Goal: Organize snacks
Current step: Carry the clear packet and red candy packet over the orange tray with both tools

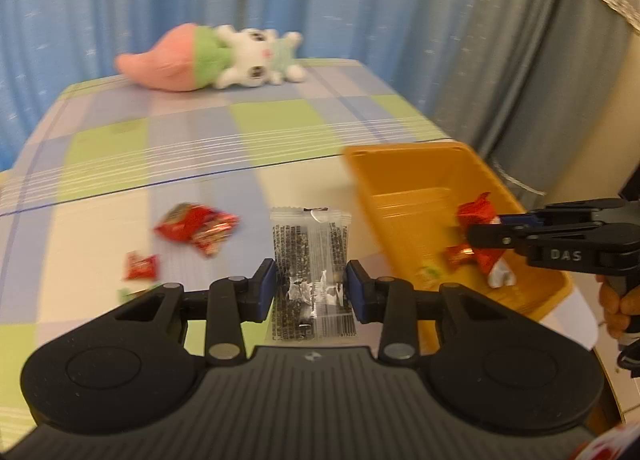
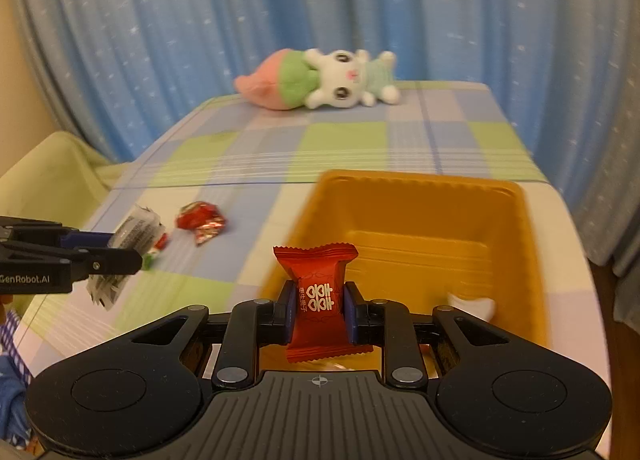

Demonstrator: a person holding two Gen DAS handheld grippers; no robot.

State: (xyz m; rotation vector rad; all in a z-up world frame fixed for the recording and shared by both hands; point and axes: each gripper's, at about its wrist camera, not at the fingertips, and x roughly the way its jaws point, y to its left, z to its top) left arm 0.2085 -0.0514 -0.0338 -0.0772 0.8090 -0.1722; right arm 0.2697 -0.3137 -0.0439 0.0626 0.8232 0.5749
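My left gripper (image 1: 311,285) is shut on a clear packet with dark speckled filling (image 1: 310,248), held upright above the checked tablecloth. In the right wrist view that left gripper (image 2: 120,250) and its packet (image 2: 134,226) show at the left edge. My right gripper (image 2: 318,306) is shut on a red candy packet (image 2: 318,280), just over the near rim of the orange tray (image 2: 420,179). From the left wrist view, the right gripper (image 1: 486,229) hangs over the tray (image 1: 400,156) with the red packet (image 1: 478,212). Red wrapped snacks (image 1: 194,225) (image 2: 200,220) lie loose on the cloth.
A small red candy (image 1: 140,266) lies near the left gripper. Inside the tray sit a red candy (image 1: 460,254) and a white piece (image 2: 472,306). A plush toy (image 2: 320,80) lies at the table's far end before blue curtains. A green seat (image 2: 52,164) stands left.
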